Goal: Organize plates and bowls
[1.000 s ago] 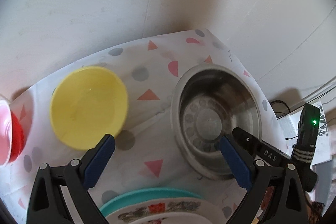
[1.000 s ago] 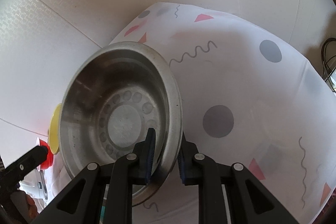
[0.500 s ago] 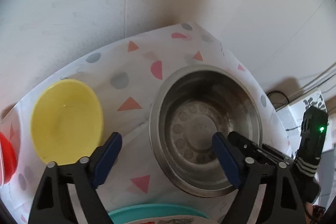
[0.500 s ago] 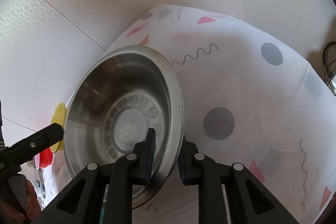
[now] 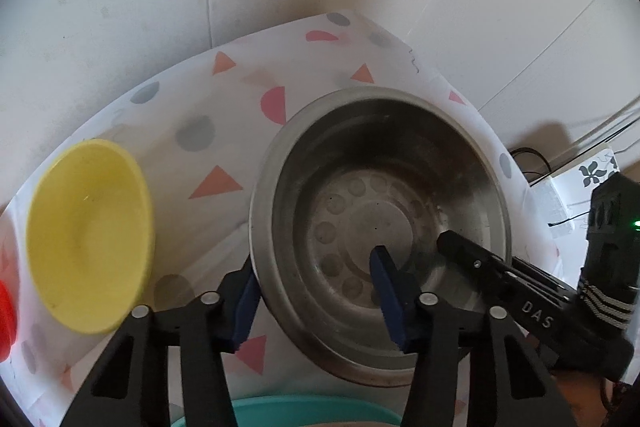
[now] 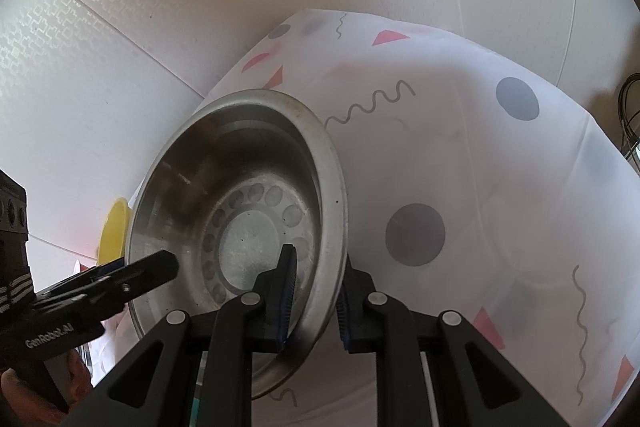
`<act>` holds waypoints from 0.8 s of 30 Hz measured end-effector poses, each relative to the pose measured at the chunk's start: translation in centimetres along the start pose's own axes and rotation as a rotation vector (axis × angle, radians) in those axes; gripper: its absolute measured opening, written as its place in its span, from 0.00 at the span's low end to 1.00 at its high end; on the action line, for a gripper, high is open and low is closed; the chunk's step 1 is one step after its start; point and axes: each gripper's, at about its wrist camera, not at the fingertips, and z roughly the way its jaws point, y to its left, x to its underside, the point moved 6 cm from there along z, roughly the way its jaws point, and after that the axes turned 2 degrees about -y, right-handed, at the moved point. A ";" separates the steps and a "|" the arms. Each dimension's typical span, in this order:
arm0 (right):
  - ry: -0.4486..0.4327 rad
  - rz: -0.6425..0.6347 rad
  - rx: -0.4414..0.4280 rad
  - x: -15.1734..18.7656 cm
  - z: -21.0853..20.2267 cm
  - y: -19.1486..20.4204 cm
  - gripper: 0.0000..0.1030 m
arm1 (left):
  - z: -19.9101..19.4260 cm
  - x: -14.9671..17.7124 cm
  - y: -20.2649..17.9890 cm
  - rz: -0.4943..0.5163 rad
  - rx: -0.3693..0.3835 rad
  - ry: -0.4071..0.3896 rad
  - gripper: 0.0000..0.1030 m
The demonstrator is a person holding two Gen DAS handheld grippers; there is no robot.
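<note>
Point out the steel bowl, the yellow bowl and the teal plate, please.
steel bowl (image 5: pixel 376 223): left wrist view, flat centre of its inside.
yellow bowl (image 5: pixel 88 239): left wrist view, middle of its inside.
teal plate (image 5: pixel 304 411): left wrist view, rim at the bottom edge.

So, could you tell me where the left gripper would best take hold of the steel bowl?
By the flat rim of the steel bowl, on its near-left edge, coming from above: the left gripper already straddles that wall, jaws closing, opposite the right gripper clamped on the other side.
</note>
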 end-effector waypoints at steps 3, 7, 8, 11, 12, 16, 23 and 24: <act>0.000 -0.010 0.005 0.0 0.1 0.2 0.17 | 0.4 0.1 0.3 0.006 -0.032 0.004 0.37; 0.013 -0.047 0.024 0.2 0.0 0.7 0.16 | 0.2 0.2 0.3 0.072 -0.096 -0.026 0.23; 0.018 -0.059 0.034 0.3 0.0 0.9 0.15 | 0.1 0.3 0.3 0.086 -0.101 -0.033 0.23; 0.023 -0.064 0.044 0.5 -0.2 1.0 0.15 | -0.3 0.3 -0.1 0.109 -0.104 -0.052 0.23; 0.024 -0.058 0.042 0.6 -0.3 0.9 0.15 | -0.4 0.3 -0.2 0.110 -0.097 -0.056 0.23; 0.027 -0.033 0.033 1.0 -0.9 0.5 0.15 | -1.1 0.5 -0.7 0.121 -0.074 -0.066 0.23; 0.013 -0.010 0.038 1.3 -2.1 -0.1 0.15 | -2.0 1.4 -2.2 0.138 -0.042 -0.082 0.23; 0.010 -0.008 0.039 1.3 -2.2 -0.1 0.15 | -2.2 1.5 -2.4 0.140 -0.040 -0.086 0.23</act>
